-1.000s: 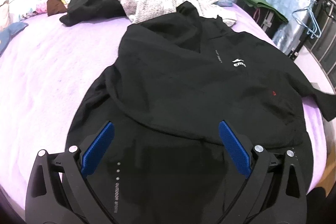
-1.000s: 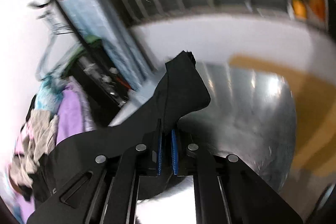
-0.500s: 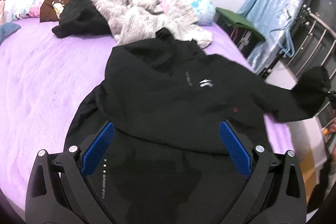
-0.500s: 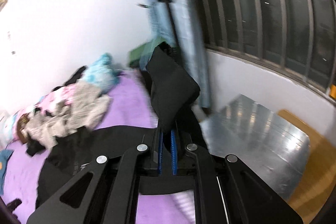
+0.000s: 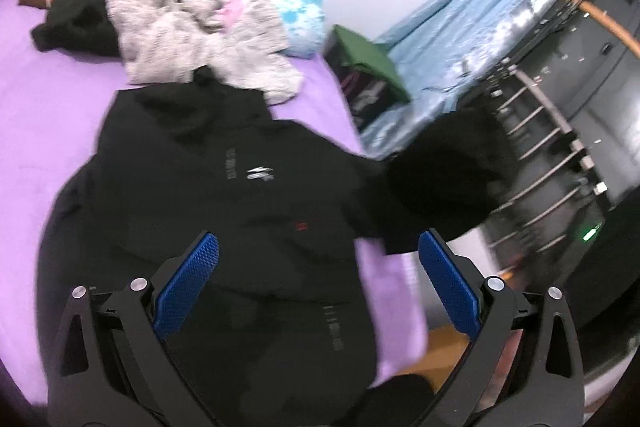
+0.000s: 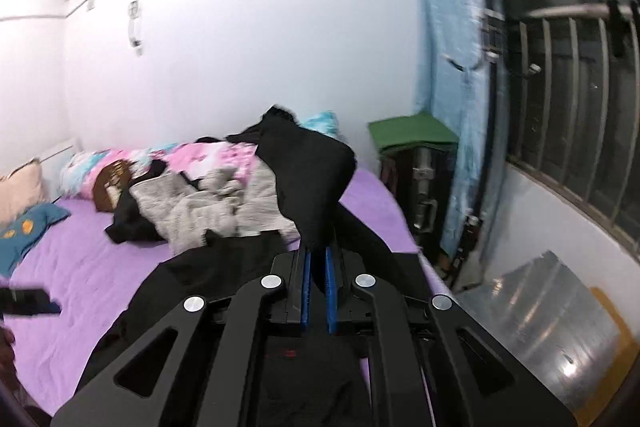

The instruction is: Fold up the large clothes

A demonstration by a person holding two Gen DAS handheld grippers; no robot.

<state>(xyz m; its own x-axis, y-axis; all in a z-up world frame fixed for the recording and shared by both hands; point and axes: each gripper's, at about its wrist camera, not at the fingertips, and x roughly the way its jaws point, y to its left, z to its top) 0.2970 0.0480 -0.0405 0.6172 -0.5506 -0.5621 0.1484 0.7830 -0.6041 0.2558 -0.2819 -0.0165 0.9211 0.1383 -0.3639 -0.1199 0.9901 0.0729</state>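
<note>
A large black hooded jacket (image 5: pixel 208 195) with a small white chest logo lies spread on the purple bed (image 5: pixel 48 99). My left gripper (image 5: pixel 318 247) is open and empty, hovering above the jacket's lower part. My right gripper (image 6: pixel 316 255) is shut on the jacket's black sleeve (image 6: pixel 308 171) and holds it up in the air above the bed's right side. The lifted sleeve also shows in the left wrist view (image 5: pixel 444 179). The jacket's body also shows in the right wrist view (image 6: pixel 208 275).
A pile of grey, pink and black clothes (image 5: pixel 188 27) lies at the head of the bed. A green cloth on a dark case (image 6: pixel 416 135), a blue curtain (image 5: pixel 472 27) and a barred window (image 6: pixel 568 123) stand along the right. Wooden floor lies beyond the bed's corner.
My right gripper has swung the held sleeve up from beside the bed and inward over it. My left gripper has turned to the right.
</note>
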